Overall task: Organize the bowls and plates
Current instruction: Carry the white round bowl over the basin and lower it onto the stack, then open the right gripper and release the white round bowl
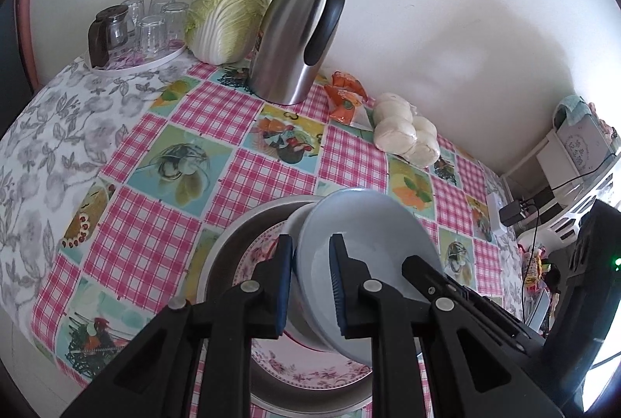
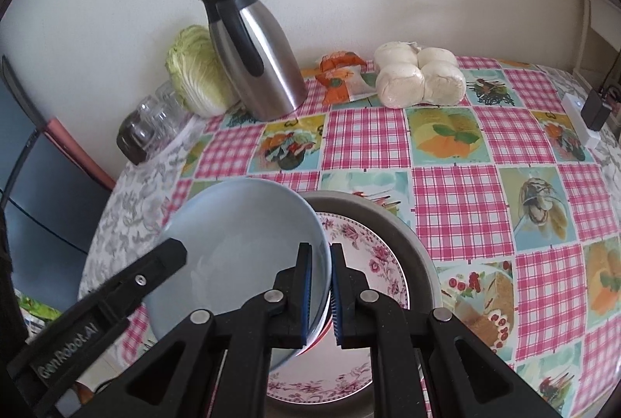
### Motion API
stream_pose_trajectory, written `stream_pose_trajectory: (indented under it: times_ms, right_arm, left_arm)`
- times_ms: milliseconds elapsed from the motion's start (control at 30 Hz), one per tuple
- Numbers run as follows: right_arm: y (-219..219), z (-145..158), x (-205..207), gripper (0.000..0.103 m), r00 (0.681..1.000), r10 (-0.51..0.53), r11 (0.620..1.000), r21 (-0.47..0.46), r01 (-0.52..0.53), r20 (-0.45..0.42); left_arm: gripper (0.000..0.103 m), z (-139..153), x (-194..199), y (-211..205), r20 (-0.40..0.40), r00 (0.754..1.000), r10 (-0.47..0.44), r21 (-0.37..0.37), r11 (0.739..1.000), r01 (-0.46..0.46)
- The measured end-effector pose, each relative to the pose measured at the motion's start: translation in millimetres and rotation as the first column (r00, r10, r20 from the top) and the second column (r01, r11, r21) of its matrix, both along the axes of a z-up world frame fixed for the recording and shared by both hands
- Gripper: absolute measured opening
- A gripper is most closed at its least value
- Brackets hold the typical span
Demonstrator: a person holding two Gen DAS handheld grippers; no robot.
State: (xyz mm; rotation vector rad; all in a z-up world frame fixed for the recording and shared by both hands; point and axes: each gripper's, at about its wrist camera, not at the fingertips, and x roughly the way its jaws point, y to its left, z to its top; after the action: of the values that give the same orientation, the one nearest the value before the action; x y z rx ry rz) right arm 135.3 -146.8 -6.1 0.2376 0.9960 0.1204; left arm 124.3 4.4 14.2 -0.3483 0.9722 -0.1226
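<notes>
A pale blue bowl is held tilted above a metal basin that holds a pink floral plate. My left gripper is shut on the bowl's left rim, one finger inside and one outside. My right gripper is shut on the opposite rim of the same bowl. The floral plate and the basin lie under it in the right wrist view. Each gripper shows in the other's view.
At the back by the wall stand a steel thermos jug, a napa cabbage, a tray of glasses, an orange snack bag and bagged white buns. A checked tablecloth covers the table. A white charger lies at the right edge.
</notes>
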Motion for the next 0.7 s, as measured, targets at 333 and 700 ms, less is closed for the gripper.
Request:
stream_pose_trajectory:
  times_ms: [333,700]
  right_arm:
    - [4.6,-0.9,0.3,0.011,1.000,0.017,0.999,-0.040,-0.016,0.017]
    - [1.2,-3.4,-1.8,0.015,1.000,0.021,0.999,-0.036,-0.020,0.008]
  left_arm:
    - [0.018,-5.6,3.1,5.1,-0.020,1.000,0.016,-0.002,1.000,-0.016]
    - [0.036,-1.9,-2.4,10.5,-0.005,1.000,0.025,-0.022,0.999,-0.025]
